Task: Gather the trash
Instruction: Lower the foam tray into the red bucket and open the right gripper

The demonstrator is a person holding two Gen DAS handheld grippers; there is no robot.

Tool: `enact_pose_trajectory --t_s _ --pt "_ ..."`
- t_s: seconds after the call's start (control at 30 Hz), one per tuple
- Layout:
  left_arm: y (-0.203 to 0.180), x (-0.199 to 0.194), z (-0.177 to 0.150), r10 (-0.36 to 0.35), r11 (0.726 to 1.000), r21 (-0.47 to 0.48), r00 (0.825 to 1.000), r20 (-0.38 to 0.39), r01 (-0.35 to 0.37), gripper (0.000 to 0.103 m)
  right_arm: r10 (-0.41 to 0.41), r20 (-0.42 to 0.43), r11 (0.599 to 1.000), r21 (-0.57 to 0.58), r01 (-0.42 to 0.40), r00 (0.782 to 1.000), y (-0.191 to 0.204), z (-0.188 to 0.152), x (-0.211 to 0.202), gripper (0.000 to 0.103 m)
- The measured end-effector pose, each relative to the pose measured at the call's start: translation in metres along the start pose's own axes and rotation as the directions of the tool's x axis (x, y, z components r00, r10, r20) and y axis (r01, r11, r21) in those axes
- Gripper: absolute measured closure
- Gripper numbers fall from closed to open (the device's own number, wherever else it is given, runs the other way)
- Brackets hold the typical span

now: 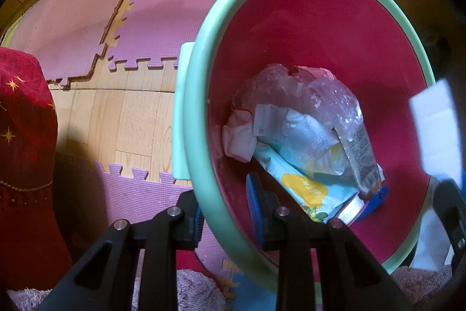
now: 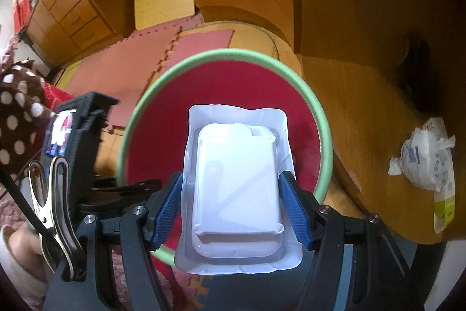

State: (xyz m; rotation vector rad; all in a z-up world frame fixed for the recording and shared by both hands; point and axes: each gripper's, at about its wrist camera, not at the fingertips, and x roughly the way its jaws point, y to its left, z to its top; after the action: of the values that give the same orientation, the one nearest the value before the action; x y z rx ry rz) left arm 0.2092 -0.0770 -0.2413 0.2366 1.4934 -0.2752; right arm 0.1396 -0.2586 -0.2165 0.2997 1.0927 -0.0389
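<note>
A red bin with a mint-green rim [image 1: 201,95] is tilted and held by my left gripper [image 1: 227,212], whose blue pads clamp its near rim. Inside lie several pieces of trash [image 1: 305,142]: clear plastic, a face mask, wrappers. My right gripper [image 2: 233,209] is shut on a white plastic tray [image 2: 236,179] and holds it over the bin's mouth [image 2: 151,107]. The tray's edge also shows at the right of the left wrist view [image 1: 437,130]. A crumpled white wrapper [image 2: 428,162] lies on the wooden table at the right.
Pink and purple foam mats [image 1: 116,19] cover a wood floor. A red cloth [image 1: 26,136] hangs at the left. A wooden table [image 2: 364,107] and drawers [image 2: 72,10] stand around. A fuzzy rug [image 1: 189,290] lies below.
</note>
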Motion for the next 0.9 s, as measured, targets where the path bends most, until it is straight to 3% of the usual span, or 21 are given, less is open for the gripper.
enact_pose_trajectory --t_s 0.57,0.7,0.9 --pt "0.0 0.001 -0.001 0.005 1.0 0.006 1.0 0.003 -0.005 0.075 0.002 0.018 1.0 0.03 -0.002 1.0 -0.01 0.005 0.019 0.036" --pt "0.0 0.001 -0.001 0.007 1.0 0.004 1.0 0.002 -0.007 0.075 0.008 0.035 0.999 0.037 -0.009 0.999 -0.009 0.006 0.016 0.024" --pt "-0.001 0.001 -0.003 0.006 1.0 0.003 1.0 0.002 -0.006 0.075 0.029 0.064 0.999 0.027 -0.031 0.997 -0.002 0.008 0.006 0.024"
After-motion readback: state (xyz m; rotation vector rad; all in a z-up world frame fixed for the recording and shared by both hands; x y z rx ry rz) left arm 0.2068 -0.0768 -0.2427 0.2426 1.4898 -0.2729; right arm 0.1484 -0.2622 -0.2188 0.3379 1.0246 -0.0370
